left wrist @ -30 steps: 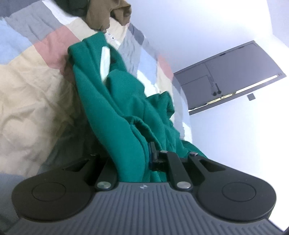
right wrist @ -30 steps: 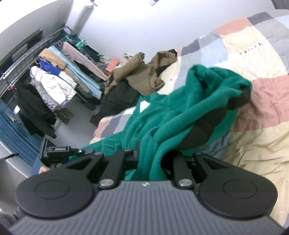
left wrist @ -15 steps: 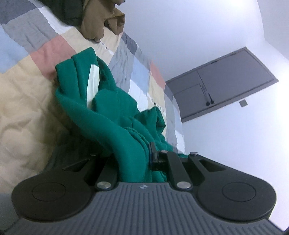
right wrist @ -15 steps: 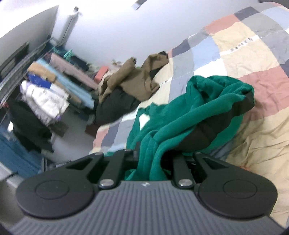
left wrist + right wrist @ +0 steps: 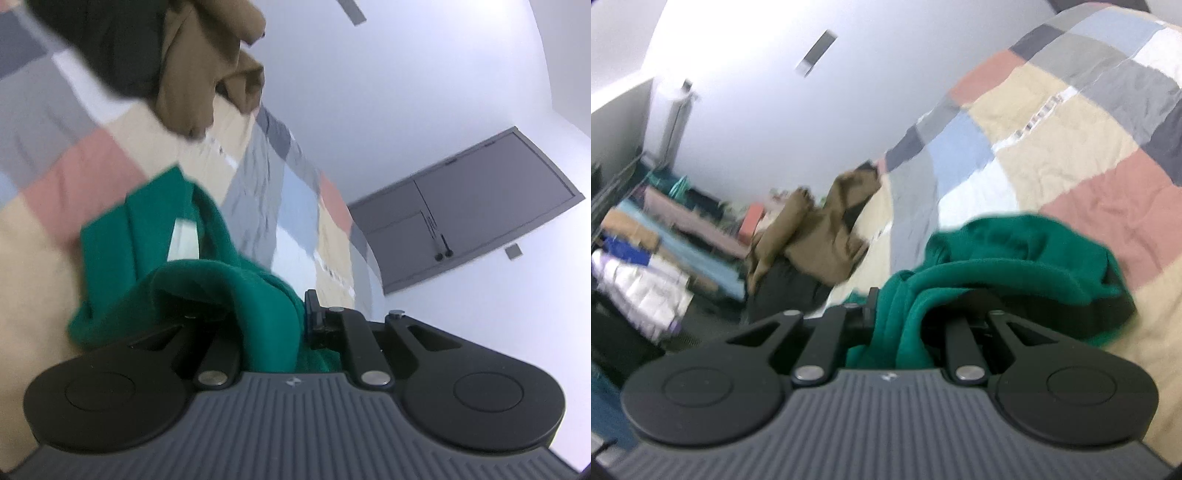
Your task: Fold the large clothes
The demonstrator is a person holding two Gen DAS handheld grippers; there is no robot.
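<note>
Both claws pinch the green garment [image 5: 229, 288]: the left claw [image 5: 275, 332] grips a bunched fold, and the right claw [image 5: 905, 332] clamps another part. The garment lies crumpled on the near part of the patchwork quilt [image 5: 1052, 155] on the bed, with a brown garment [image 5: 820, 236] farther off.

The right hand-held gripper [image 5: 897, 332] is clamped on a bunched green garment [image 5: 1015, 258], whose folds spill toward 3 o'clock onto a patchwork quilt [image 5: 1052, 140] covering the bed. At 10 o'clock from the gripper, a brown garment [image 5: 816, 236] lies over a dark one [image 5: 783, 288] at the bed's edge. Further toward 9 o'clock, blurred clothes hang on a rack [image 5: 639, 254].
</note>
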